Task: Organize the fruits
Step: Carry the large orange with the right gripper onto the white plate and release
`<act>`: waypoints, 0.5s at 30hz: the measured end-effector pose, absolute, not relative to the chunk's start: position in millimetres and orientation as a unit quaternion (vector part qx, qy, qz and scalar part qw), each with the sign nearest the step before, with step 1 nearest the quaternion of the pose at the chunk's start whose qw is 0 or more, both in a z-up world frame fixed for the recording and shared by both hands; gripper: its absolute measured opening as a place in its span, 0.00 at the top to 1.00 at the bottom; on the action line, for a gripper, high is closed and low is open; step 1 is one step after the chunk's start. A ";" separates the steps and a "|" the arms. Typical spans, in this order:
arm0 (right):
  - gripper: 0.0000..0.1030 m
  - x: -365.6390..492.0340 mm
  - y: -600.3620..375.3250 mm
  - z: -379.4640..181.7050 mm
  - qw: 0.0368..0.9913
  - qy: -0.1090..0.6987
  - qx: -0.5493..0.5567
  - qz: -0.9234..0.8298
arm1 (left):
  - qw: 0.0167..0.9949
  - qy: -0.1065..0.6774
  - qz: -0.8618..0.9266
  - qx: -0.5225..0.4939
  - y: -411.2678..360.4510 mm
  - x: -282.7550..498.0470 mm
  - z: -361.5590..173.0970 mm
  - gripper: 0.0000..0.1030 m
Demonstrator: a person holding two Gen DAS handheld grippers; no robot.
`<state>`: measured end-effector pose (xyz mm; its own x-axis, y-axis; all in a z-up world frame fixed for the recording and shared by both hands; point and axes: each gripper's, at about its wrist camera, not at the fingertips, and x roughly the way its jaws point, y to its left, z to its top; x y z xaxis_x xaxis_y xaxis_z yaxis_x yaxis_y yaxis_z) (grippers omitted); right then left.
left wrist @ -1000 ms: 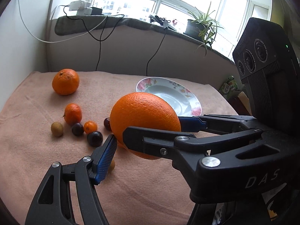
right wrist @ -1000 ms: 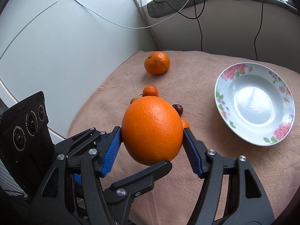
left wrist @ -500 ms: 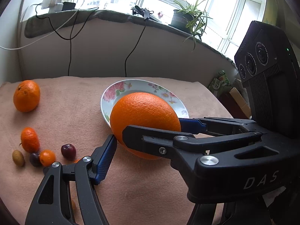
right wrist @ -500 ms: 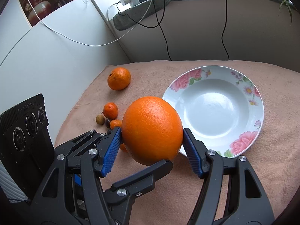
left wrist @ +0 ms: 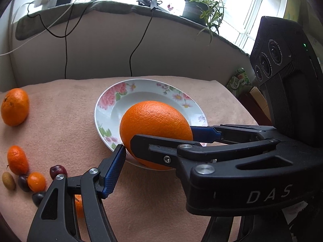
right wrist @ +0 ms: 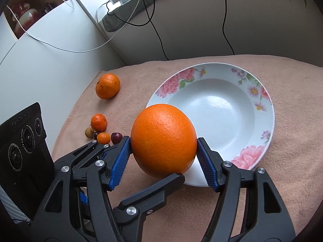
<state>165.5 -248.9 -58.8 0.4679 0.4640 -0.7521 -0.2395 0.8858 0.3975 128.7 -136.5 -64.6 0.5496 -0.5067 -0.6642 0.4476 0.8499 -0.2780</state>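
Your right gripper (right wrist: pixel 164 151) clamps big orange (right wrist: pixel 164 140), blue pads (right wrist: pixel 120 157) pressed on both sides. Your left gripper (left wrist: pixel 159 141) wraps same orange (left wrist: pixel 155 129) crosswise: one pad at its lower left, other finger against far side. Orange held above near rim of floral plate (right wrist: pixel 260 109), over peach cloth (right wrist: pixel 292 161). Mandarin (right wrist: pixel 107 86) and cluster of small fruits (right wrist: pixel 101 130) lie well apart on left
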 end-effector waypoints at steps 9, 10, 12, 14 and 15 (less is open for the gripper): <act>0.22 164.8 -269.6 -47.8 0.865 0.449 0.138 0.174 | 0.885 0.388 -0.257 -0.038 -129.0 131.6 -62.8 0.34; 0.18 163.2 -272.2 -44.6 0.870 0.443 0.138 0.169 | 0.884 0.389 -0.256 -0.039 -128.1 131.9 -63.2 0.34; 0.17 160.7 -277.2 -39.4 0.876 0.433 0.137 0.164 | 0.884 0.390 -0.256 -0.042 -126.1 130.8 -63.1 0.34; 0.17 158.0 -279.8 -35.7 0.880 0.427 0.135 0.160 | 0.884 0.390 -0.256 -0.043 -124.8 129.6 -63.1 0.32; 0.16 156.7 -280.3 -34.3 0.882 0.425 0.131 0.158 | 0.883 0.390 -0.256 -0.043 -124.6 129.2 -63.0 0.31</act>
<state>156.7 -280.3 -34.3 0.5891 0.3904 -0.7075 -0.1678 0.9156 0.3655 129.2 -124.6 -63.0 0.5646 -0.4855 -0.6675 0.4181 0.8655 -0.2759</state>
